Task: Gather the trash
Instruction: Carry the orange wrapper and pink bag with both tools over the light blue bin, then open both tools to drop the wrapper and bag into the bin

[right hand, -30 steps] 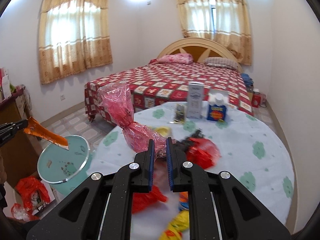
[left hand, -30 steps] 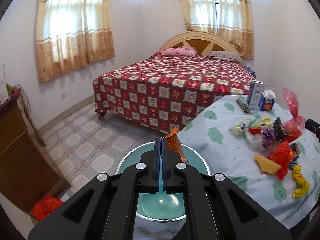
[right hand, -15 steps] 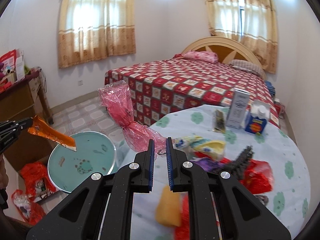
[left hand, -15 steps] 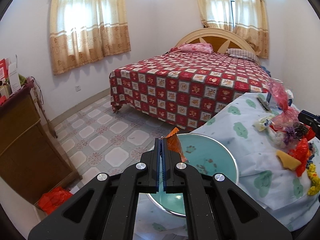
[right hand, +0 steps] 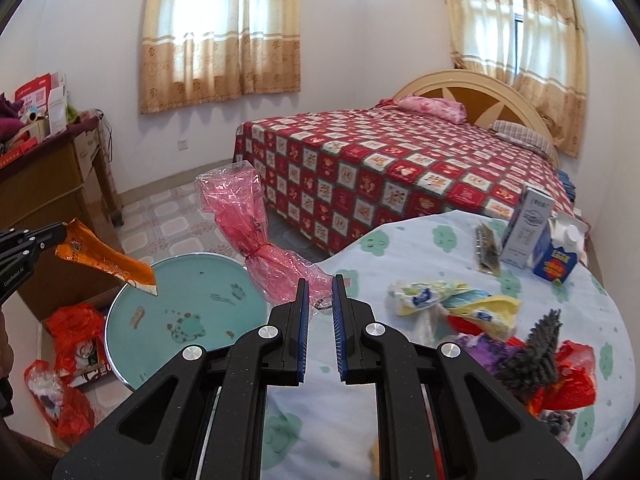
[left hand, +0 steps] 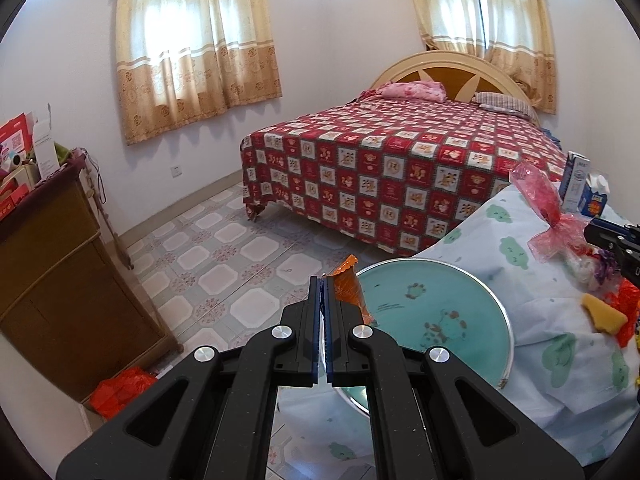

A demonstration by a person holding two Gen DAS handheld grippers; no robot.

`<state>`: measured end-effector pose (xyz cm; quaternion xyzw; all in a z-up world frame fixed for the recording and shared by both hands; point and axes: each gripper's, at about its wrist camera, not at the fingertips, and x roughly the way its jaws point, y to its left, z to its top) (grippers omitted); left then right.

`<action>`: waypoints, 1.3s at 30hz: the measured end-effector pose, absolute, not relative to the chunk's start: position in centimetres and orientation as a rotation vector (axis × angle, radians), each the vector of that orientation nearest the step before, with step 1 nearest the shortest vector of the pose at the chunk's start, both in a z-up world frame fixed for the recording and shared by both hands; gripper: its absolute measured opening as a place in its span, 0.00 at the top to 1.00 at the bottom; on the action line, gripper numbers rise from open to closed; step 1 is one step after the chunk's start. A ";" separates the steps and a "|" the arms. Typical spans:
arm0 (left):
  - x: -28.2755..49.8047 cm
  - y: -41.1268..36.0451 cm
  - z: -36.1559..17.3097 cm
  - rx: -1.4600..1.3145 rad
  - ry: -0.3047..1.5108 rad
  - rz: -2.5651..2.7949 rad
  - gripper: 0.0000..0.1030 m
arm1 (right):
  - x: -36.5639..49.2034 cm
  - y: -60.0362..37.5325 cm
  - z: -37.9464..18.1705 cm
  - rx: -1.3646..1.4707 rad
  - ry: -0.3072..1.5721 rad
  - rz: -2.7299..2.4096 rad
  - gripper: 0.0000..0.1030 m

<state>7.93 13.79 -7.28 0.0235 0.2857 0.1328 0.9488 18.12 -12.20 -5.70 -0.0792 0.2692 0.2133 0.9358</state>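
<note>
Both grippers have swung toward the teal bin (right hand: pixel 176 320), left gripper (left hand: pixel 323 304) clamped on a light, crinkly orange wrapper (right hand: pixel 104 258), right gripper (right hand: pixel 318 308) pinching a limp pink bag (right hand: pixel 256 240) near its knot.

Both grippers: matte black, speckled plastic frames with triangular cut-outs, silver round screw heads, blue ribbed pads (right hand: pixel 303 334) lining straight fingers.

Glossy orange wrapper (left hand: pixel 349 292); crinkly, probably plastic pink bag (right hand: pixel 260 248).
</note>
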 end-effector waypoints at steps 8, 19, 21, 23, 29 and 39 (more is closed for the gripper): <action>7.8 14.7 -7.5 0.037 0.591 0.288 0.99 | 18.8 -10.1 -7.0 -0.196 0.578 0.465 0.88; 7.9 15.1 -7.6 0.026 0.596 0.294 0.99 | 18.7 -8.8 -7.6 -0.219 0.592 0.489 0.88; 8.0 14.9 -7.7 0.024 0.598 0.293 0.98 | 18.7 -8.8 -7.6 -0.221 0.592 0.489 0.88; 8.0 14.8 -7.7 0.024 0.598 0.291 0.98 | 18.7 -8.8 -7.6 -0.220 0.593 0.492 0.88; 8.0 14.2 -7.9 0.022 0.603 0.280 0.98 | 18.7 -8.3 -8.0 -0.226 0.605 0.508 0.88; 8.2 13.0 -8.5 0.029 0.620 0.237 0.62 | 19.2 -7.4 -9.5 -0.221 0.648 0.542 0.66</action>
